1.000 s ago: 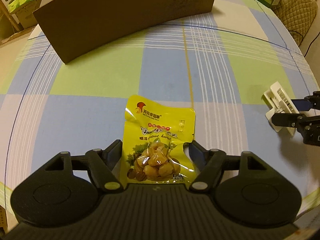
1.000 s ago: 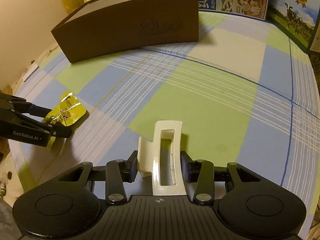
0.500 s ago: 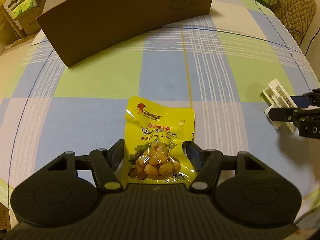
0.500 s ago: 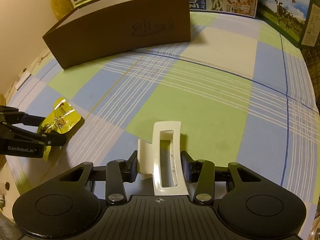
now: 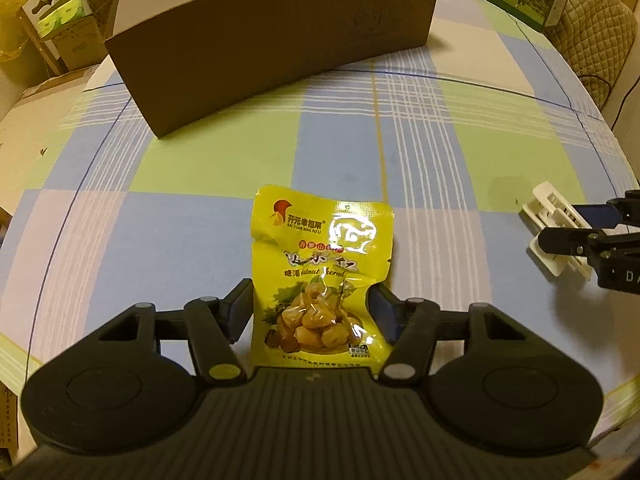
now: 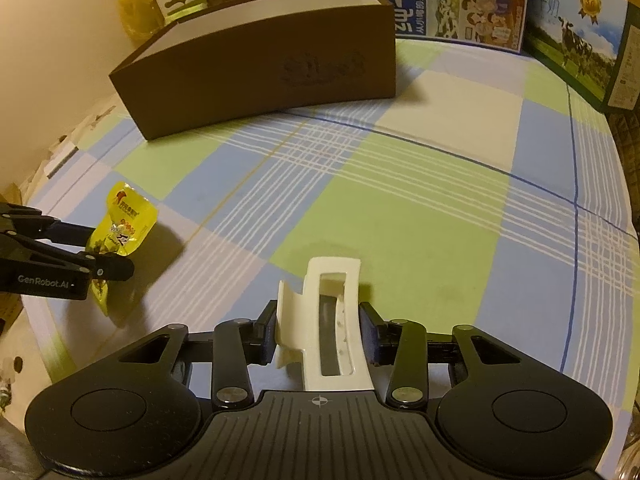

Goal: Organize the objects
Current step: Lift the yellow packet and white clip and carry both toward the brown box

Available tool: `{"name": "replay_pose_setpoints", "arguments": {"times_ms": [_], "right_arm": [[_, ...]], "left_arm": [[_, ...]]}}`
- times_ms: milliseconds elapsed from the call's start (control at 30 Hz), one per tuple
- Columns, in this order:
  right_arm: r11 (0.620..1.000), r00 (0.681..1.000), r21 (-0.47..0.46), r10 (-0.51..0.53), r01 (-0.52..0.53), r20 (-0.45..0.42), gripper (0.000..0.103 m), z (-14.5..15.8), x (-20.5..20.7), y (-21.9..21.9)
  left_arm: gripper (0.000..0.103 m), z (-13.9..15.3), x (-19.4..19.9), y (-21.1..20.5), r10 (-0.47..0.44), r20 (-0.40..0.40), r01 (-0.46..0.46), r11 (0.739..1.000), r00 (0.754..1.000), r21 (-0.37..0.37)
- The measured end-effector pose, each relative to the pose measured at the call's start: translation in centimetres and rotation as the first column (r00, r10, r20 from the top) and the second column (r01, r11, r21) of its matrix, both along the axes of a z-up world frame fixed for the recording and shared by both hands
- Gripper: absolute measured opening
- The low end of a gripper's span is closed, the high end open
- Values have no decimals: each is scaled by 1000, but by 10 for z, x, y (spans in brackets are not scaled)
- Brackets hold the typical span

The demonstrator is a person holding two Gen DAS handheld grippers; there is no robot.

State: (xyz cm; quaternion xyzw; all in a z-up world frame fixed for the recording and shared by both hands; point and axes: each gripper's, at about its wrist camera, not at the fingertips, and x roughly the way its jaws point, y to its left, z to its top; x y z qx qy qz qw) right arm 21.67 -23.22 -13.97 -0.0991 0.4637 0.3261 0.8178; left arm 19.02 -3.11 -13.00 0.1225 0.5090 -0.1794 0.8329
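Observation:
A yellow chestnut snack packet (image 5: 320,276) sits between the fingers of my left gripper (image 5: 312,308), which is shut on its lower half and holds it above the cloth. From the right wrist view the same packet (image 6: 124,232) hangs off the table, casting a shadow. My right gripper (image 6: 318,332) is shut on a white plastic hair claw clip (image 6: 332,320), also raised; the clip (image 5: 556,228) shows at the right edge of the left wrist view. A long brown open-topped box (image 5: 280,40) (image 6: 260,64) stands at the far side of the table.
A checked blue, green and white tablecloth (image 6: 400,200) covers the round table. Printed milk cartons (image 6: 576,28) stand along the back right. Green and white cartons (image 5: 56,12) are stacked off the table's far left, and a quilted chair back (image 5: 596,28) is at the far right.
Both grippers have risen and moved toward the brown box with their loads; the box looks nearer and its open top shows more. Grips are unchanged.

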Motion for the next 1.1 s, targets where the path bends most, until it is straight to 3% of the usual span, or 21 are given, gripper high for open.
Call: {"name": "replay_pose_setpoints", "arguments": {"times_ms": [500,1100], "right_arm": [[999,999,-12,32,-32,-8,38,-3,-12,-8],[999,1000,43,5,-6,19,38,18,-16,-30]], "left_arm": [[55,8,-19,-2,23,13,-22,1000,1000,-20],[53,28,-35,-1,44,50,-41,997,998,-62]]}}
